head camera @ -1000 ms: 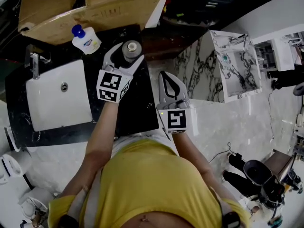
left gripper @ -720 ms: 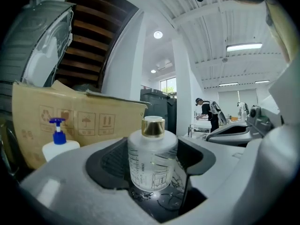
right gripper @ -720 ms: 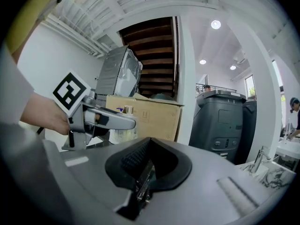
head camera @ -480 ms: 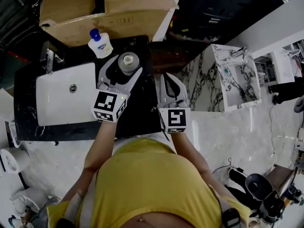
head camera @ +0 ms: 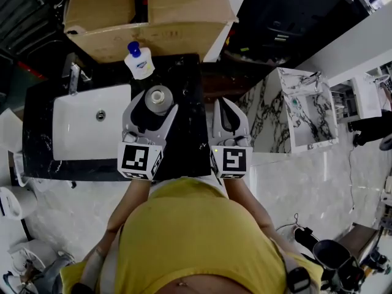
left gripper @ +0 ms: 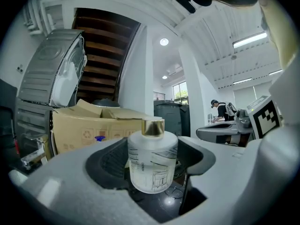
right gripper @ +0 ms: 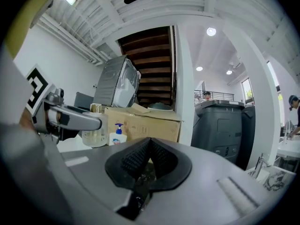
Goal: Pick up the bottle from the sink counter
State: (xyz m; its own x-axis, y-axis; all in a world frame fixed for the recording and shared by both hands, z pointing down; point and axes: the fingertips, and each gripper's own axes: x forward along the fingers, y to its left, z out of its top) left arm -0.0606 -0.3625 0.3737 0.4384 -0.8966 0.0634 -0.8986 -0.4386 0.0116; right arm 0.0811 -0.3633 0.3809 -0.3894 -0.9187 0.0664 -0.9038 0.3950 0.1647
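Observation:
A frosted glass bottle (head camera: 158, 98) with a gold cap sits between the jaws of my left gripper (head camera: 153, 101). In the left gripper view the bottle (left gripper: 152, 161) stands upright between the dark pads (left gripper: 110, 165), which press on both its sides, and its base hangs just above the black counter (left gripper: 164, 205). My right gripper (head camera: 222, 104) hovers beside it over the counter's right edge. Its pads (right gripper: 140, 156) meet with nothing between them. From the right gripper view the bottle (right gripper: 93, 134) shows at the left behind a left jaw.
A white sink (head camera: 86, 127) with a faucet (head camera: 73, 78) lies left in the black counter (head camera: 184, 146). A blue-capped soap bottle (head camera: 139, 60) stands behind, before a cardboard box (head camera: 153, 17). A marble vanity (head camera: 294, 109) stands right.
The left gripper has drawn back toward the person and risen, taking the bottle away from the soap bottle. The right gripper has lifted a little and stayed shut.

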